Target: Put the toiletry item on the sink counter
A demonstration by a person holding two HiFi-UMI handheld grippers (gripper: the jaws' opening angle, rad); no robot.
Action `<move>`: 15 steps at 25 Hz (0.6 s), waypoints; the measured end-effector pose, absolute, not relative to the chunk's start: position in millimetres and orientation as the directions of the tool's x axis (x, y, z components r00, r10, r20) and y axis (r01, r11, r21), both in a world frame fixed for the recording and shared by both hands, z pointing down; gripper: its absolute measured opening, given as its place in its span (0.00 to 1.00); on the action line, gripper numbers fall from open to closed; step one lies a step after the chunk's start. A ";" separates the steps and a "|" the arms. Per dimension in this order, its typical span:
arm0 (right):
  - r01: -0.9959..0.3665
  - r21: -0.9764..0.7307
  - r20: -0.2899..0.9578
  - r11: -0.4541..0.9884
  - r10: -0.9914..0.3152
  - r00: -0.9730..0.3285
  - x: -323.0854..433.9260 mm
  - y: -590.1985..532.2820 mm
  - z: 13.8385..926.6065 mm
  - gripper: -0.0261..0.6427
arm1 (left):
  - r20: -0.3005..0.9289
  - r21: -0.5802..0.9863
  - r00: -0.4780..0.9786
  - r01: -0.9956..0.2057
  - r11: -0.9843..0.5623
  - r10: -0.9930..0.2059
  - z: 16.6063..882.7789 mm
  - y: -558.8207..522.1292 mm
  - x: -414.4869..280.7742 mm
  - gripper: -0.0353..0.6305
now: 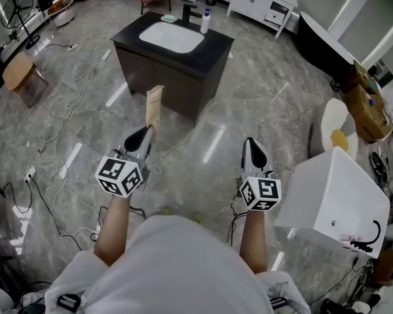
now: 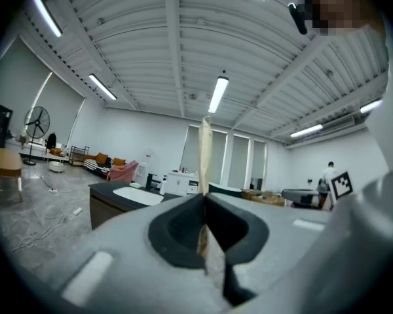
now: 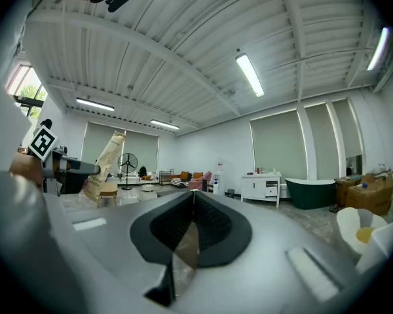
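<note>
Left tool [image 1: 146, 133] is shut tight on the tube [image 1: 154, 107]. It pinches the lower end, so the tube stands straight up and does not flop. The tube is tan, thin and flat, like a tube of paste. It looks soft, so I think a firm pinch helps.

The tube is up in the air, well apart from the sink bench [image 1: 213, 56], which stands ahead across the gray stone floor [image 1: 249, 110]. The bench has a dark, smooth top with a white bowl [image 1: 171, 36] set into it. A white bottle [image 1: 205, 22] stands near the tap [image 1: 187, 12].

Right tool [image 3: 192, 200] is closed with nothing in it. I think it just waits. Its black pads [image 3: 216, 224] look bumpy, good for gripping.
</note>
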State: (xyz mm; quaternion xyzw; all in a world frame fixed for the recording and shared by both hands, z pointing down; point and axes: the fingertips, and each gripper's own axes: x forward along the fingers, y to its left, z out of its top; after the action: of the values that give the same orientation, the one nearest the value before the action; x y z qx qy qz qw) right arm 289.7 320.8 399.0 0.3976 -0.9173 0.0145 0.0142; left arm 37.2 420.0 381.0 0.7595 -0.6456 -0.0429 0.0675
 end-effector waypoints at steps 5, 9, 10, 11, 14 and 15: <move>-0.734 0.003 0.045 0.679 -0.734 -0.678 259.4 329.7 396.3 0.04 | 0.011 0.171 0.181 -0.969 -0.176 -0.983 380.6 424.2 12.1 0.05; -0.736 0.016 0.047 0.677 -0.736 -0.676 237.7 336.3 398.3 0.04 | 0.006 0.175 0.199 -0.965 -0.195 -0.980 384.2 426.1 -3.8 0.05; -0.735 0.019 0.047 0.678 -0.735 -0.676 233.1 336.4 399.0 0.04 | 0.006 0.175 0.202 -0.965 -0.197 -0.979 385.6 425.5 -7.0 0.05; -0.734 0.022 0.047 0.678 -0.734 -0.677 229.1 335.7 399.5 0.04 | 0.006 0.176 0.204 -0.964 -0.200 -0.979 386.6 424.3 -9.9 0.05; -0.733 0.025 0.051 0.679 -0.733 -0.678 220.0 330.1 400.8 0.04 | 0.007 0.181 0.209 -0.962 -0.204 -0.978 389.5 418.5 -16.6 0.05; -0.734 0.025 0.051 0.679 -0.734 -0.677 217.7 327.4 400.9 0.04 | 0.009 0.182 0.211 -0.962 -0.206 -0.977 390.1 415.5 -18.8 0.05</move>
State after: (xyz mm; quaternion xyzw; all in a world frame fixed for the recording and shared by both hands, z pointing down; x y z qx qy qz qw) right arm 217.7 327.4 400.9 0.4008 -0.9157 -0.0014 0.0286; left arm -18.8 415.5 390.1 0.7746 -0.6258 -0.0541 0.0738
